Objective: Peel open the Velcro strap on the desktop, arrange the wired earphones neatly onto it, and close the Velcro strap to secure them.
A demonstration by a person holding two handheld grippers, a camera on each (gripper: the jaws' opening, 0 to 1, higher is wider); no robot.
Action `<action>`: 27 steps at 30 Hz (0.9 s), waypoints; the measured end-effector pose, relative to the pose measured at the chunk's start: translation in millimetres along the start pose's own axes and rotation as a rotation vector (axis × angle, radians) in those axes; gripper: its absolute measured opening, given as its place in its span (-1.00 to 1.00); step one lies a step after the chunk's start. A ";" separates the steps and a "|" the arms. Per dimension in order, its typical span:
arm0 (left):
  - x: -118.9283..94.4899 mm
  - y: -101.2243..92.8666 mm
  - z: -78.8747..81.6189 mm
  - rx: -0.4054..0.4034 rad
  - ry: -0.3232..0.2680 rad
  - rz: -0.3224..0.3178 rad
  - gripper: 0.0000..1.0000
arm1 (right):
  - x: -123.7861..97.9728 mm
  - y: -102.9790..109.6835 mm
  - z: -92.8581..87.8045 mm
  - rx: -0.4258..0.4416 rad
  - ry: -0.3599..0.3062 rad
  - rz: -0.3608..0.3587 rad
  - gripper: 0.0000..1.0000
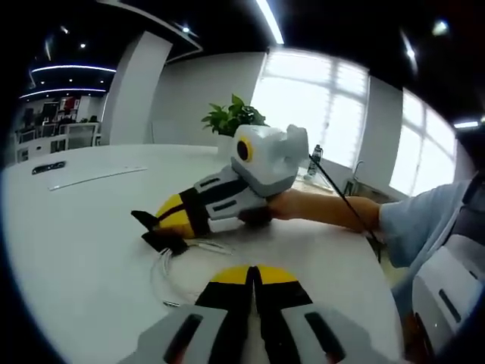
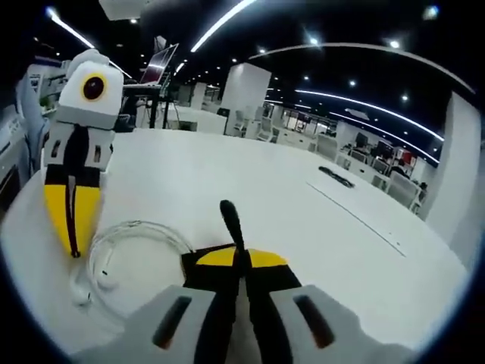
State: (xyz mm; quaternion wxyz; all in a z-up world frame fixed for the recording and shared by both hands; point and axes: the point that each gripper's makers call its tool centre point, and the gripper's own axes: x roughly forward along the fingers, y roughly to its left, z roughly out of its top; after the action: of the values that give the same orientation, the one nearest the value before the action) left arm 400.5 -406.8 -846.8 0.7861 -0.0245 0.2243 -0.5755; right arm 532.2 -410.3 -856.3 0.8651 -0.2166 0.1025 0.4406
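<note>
The black Velcro strap [image 2: 230, 218] sticks up from my right gripper [image 2: 241, 254], which is shut on it just above the white table [image 2: 318, 235]. The left gripper view has that right gripper [image 1: 163, 221] coming in from the right with the strap [image 1: 158, 236] at its yellow tips. The white wired earphones [image 2: 132, 246] lie in a loose coil on the table beside it, also visible as a thin wire loop [image 1: 176, 265]. My left gripper [image 1: 254, 273] is shut; its tip [image 2: 73, 246] touches the coil's edge. Whether it pinches the wire is unclear.
A person's forearm [image 1: 326, 208] and pale blue sleeve reach in behind the right gripper. A potted plant [image 1: 233, 117] stands at the table's far edge. A black object [image 1: 48, 167] and a long thin strip [image 1: 98, 177] lie farther off.
</note>
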 end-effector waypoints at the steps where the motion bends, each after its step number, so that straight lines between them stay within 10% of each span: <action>1: -0.2 0.0 0.4 0.000 -0.001 0.000 -0.89 | 0.0 -0.1 -0.1 0.000 0.000 -0.001 -0.90; 15: -3.9 5.9 5.4 0.002 -0.023 0.026 -0.89 | 5.0 -9.7 -1.7 0.008 0.021 -0.050 -0.89; 27: -20.5 36.8 25.9 0.072 -0.080 0.170 -0.89 | 0.9 -24.8 1.4 0.082 0.059 -0.158 -0.85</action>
State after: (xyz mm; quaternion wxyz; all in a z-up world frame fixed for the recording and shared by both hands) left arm 438.3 -381.3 -827.7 0.8406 0.0001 0.1732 -0.5132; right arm 552.7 -421.8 -848.3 0.9019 -0.2011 0.1285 0.3600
